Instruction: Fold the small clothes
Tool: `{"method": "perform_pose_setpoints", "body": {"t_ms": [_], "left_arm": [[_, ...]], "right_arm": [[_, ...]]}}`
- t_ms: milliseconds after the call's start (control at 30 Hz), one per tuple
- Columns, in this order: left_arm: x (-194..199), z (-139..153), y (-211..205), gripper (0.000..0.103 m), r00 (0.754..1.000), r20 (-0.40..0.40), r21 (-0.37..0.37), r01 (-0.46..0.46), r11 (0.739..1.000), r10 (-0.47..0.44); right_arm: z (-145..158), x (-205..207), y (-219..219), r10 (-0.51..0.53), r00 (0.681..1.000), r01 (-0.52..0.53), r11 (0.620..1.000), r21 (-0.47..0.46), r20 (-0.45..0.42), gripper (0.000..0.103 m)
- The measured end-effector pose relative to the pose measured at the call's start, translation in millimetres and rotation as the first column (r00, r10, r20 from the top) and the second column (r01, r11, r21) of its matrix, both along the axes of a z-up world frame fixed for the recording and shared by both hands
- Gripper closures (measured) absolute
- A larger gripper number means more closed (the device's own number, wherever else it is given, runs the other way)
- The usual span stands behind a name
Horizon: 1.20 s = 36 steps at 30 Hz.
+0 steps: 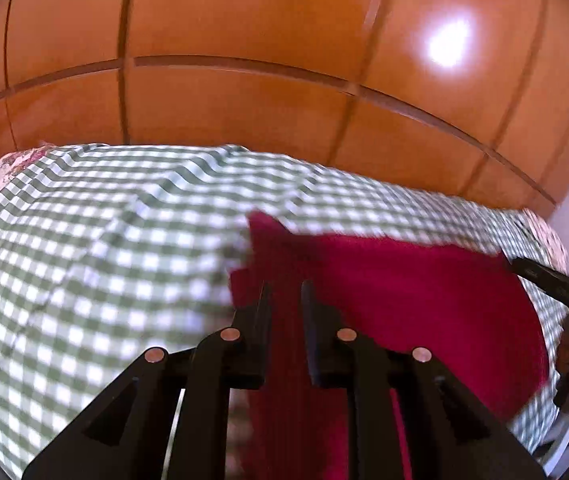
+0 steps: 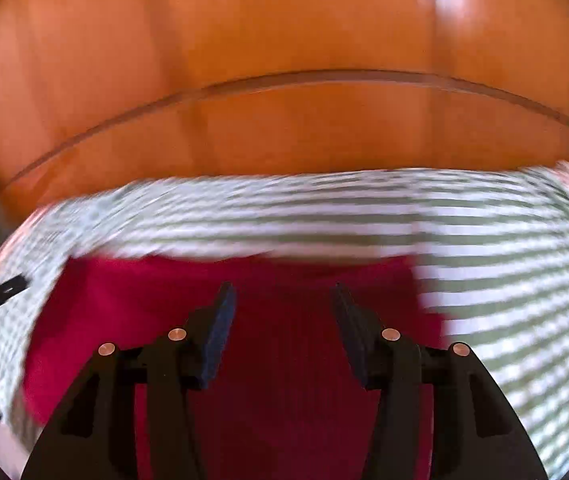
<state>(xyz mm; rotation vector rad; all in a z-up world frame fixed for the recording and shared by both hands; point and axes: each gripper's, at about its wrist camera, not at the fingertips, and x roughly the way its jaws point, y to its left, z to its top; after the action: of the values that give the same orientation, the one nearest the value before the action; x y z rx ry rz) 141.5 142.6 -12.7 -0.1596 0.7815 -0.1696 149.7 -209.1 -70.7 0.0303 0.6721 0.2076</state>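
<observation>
Left claw [image 1: 285,292] nearly closed, red garment [image 1: 424,300] between its fingers; right claw [image 2: 282,294] spread over it.
I see soft green-checked bedcover [image 1: 84,240], glossy orange wooden wardrobe [image 1: 244,20] behind.

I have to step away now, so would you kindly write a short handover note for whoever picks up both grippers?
Left hand-held gripper: fingers nearly together over the red garment; whether it pinches cloth is unclear.
Right hand-held gripper: open above the garment, holding nothing.
The garment lies on the green checked bedcover, in front of the wooden wardrobe.
Done: hard to judge, since both views are blurred.
Left: finish folding and flatten it.
</observation>
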Motion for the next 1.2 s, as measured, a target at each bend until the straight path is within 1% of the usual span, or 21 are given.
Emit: {"method": "perform_pose_setpoints", "body": {"t_ms": [67,100,133,167,233,300,333,400,533,600,667,700,767,800,833,867,900,967,1033,1133,1200], "left_arm": [[-15.2,-11.0,-12.7,0.088,0.998,-0.036,0.008,0.058,0.998,-0.057],[-17.4,-17.1,-17.4,0.087,0.997,-0.052,0.036,0.062,0.997,-0.061],[-18.4,-29.2,-23.1,0.090,0.995,-0.086,0.097,0.055,0.994,-0.046],[-16.6,-40.5,-23.6,0.092,0.992,-0.124,0.119,0.044,0.992,-0.029],[-20.3,-45.5,-14.0,0.093,0.990,-0.142,0.081,0.017,0.997,-0.005],[-31.6,-35.3,-0.5,0.091,0.995,-0.104,0.017,0.002,1.000,0.000],[-38.1,-29.8,8.4,0.084,0.996,-0.092,-0.004,-0.015,1.000,0.014],[-48.8,-25.5,23.1,0.083,0.996,-0.084,-0.042,-0.036,0.998,0.032],[-82.4,-21.5,37.0,0.080,0.998,-0.066,-0.075,-0.015,0.997,0.010],[-97.5,-26.4,36.0,0.075,0.998,-0.068,-0.110,0.008,0.994,-0.016],[-108.7,-30.0,26.6,0.074,0.997,-0.063,-0.108,0.030,0.994,-0.037],[-110.8,-30.8,21.8,0.073,0.997,-0.063,-0.096,0.044,0.994,-0.051],[-112.9,-43.9,5.2,0.071,0.993,-0.109,0.039,0.044,0.998,-0.039],[-110.3,-52.6,2.3,0.071,0.989,-0.146,0.070,0.043,0.997,-0.032],[-105.9,-66.6,2.8,0.073,0.977,-0.212,0.080,0.024,0.996,-0.006],[-106.9,-69.7,4.2,0.074,0.974,-0.228,0.068,0.006,0.998,0.010],[-109.9,-67.7,4.8,0.075,0.976,-0.216,0.055,0.000,0.998,0.012],[-122.0,-50.6,1.0,0.075,0.989,-0.149,0.023,0.017,1.000,-0.013],[-130.9,-33.9,-6.0,0.075,0.995,-0.083,-0.006,0.047,0.999,-0.047],[-134.0,-14.2,-30.9,0.073,0.992,-0.002,0.003,0.126,0.992,-0.126],[-127.6,-11.2,-55.0,0.073,0.983,0.010,0.017,0.185,0.983,-0.185]], "right_arm": [[-6.5,8.6,31.4,0.073,0.997,-0.074,0.997,-0.014,-0.041,0.053],[-15.5,19.2,51.0,0.108,0.991,-0.111,0.994,-0.023,-0.078,0.053],[-22.3,28.4,61.3,0.107,0.989,-0.111,0.993,-0.036,-0.101,0.053],[-32.4,39.9,70.9,0.089,0.988,-0.099,0.993,-0.071,-0.130,0.053],[-59.7,64.9,81.7,0.015,0.980,-0.043,0.989,-0.140,-0.198,0.050],[-63.4,65.4,81.4,0.004,0.987,-0.024,0.992,-0.128,-0.158,0.047],[-61.2,62.1,81.9,0.001,0.988,-0.021,0.992,-0.123,-0.156,0.047],[-56.1,54.8,79.4,0.002,0.989,-0.020,0.993,-0.119,-0.148,0.046],[-32.3,13.9,70.8,0.032,0.995,-0.042,0.994,-0.100,-0.099,0.046],[-25.1,-15.5,67.7,0.075,0.994,-0.079,0.995,-0.060,-0.079,0.046],[-24.4,-40.6,67.4,0.101,0.993,-0.104,0.994,-0.045,-0.067,0.046],[-24.4,-52.4,66.9,0.115,0.991,-0.117,0.992,-0.040,-0.063,0.046],[-29.0,-79.5,69.2,0.141,0.988,-0.143,0.989,-0.035,-0.064,0.046],[-35.0,-94.4,70.3,0.153,0.986,-0.156,0.987,-0.036,-0.073,0.045],[-42.5,-102.7,71.5,0.154,0.984,-0.158,0.986,-0.045,-0.087,0.042],[-53.3,-109.4,71.9,0.144,0.983,-0.152,0.986,-0.071,-0.111,0.040],[-64.8,-114.1,69.3,0.108,0.986,-0.121,0.987,-0.106,-0.125,0.040],[-71.4,-123.8,62.4,0.084,0.989,-0.097,0.989,-0.108,-0.118,0.040],[-61.7,-136.7,56.8,0.083,0.991,-0.090,0.994,-0.065,-0.103,0.040],[-48.9,-148.5,43.9,0.048,0.996,-0.051,0.998,-0.046,-0.072,0.040],[-42.2,-153.5,25.7,0.006,0.998,-0.007,1.000,-0.014,-0.058,0.040]]}}
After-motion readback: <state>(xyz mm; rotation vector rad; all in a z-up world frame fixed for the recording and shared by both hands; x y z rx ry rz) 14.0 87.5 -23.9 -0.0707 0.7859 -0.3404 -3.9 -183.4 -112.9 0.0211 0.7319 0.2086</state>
